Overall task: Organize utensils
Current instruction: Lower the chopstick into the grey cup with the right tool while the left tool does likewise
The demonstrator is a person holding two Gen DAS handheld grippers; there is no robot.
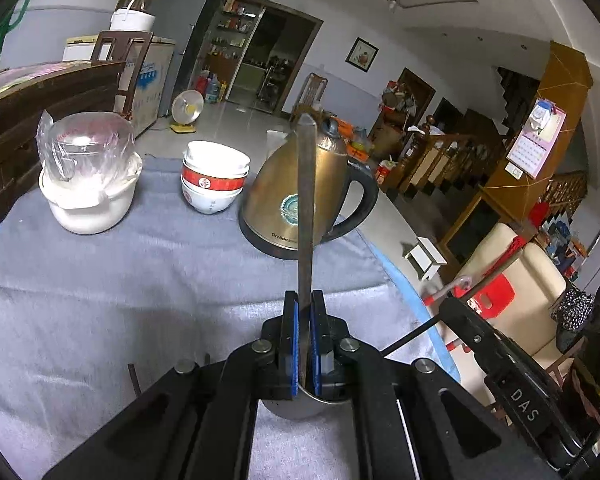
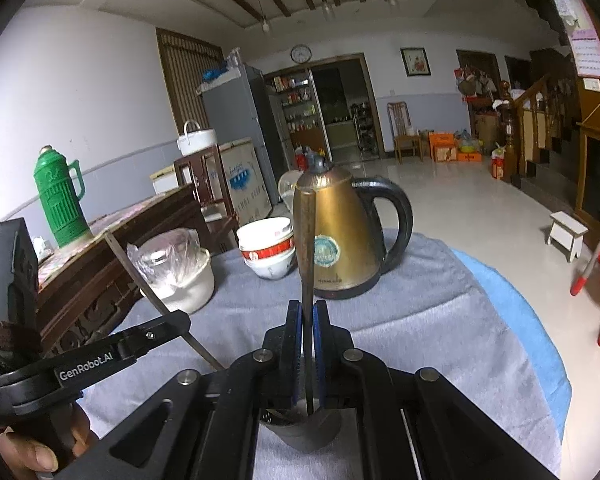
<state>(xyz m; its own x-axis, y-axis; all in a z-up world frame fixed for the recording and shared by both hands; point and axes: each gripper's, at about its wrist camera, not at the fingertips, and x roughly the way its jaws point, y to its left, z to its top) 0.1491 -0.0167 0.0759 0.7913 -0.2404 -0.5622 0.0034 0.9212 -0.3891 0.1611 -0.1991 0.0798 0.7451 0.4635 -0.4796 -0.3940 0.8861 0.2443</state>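
Observation:
My left gripper [image 1: 305, 300] is shut on a flat metal utensil handle [image 1: 306, 200] that stands upright, its lower end in a steel cup [image 1: 300, 406] below the fingers. My right gripper [image 2: 308, 308] is shut on a second, darker metal utensil [image 2: 306, 248], also upright over a steel cup [image 2: 300, 432]. The left gripper [image 2: 172, 320] with its utensil [image 2: 140, 276] shows at the left of the right wrist view. The right gripper's body [image 1: 512, 380] shows at the right of the left wrist view.
On the grey cloth [image 1: 140, 288] stand a brass electric kettle [image 1: 276, 200], a stack of white and red bowls [image 1: 214, 178] and a white pot wrapped in plastic [image 1: 88, 176]. A wooden table with a green thermos [image 2: 58, 200] is at left. The table's edge runs at right.

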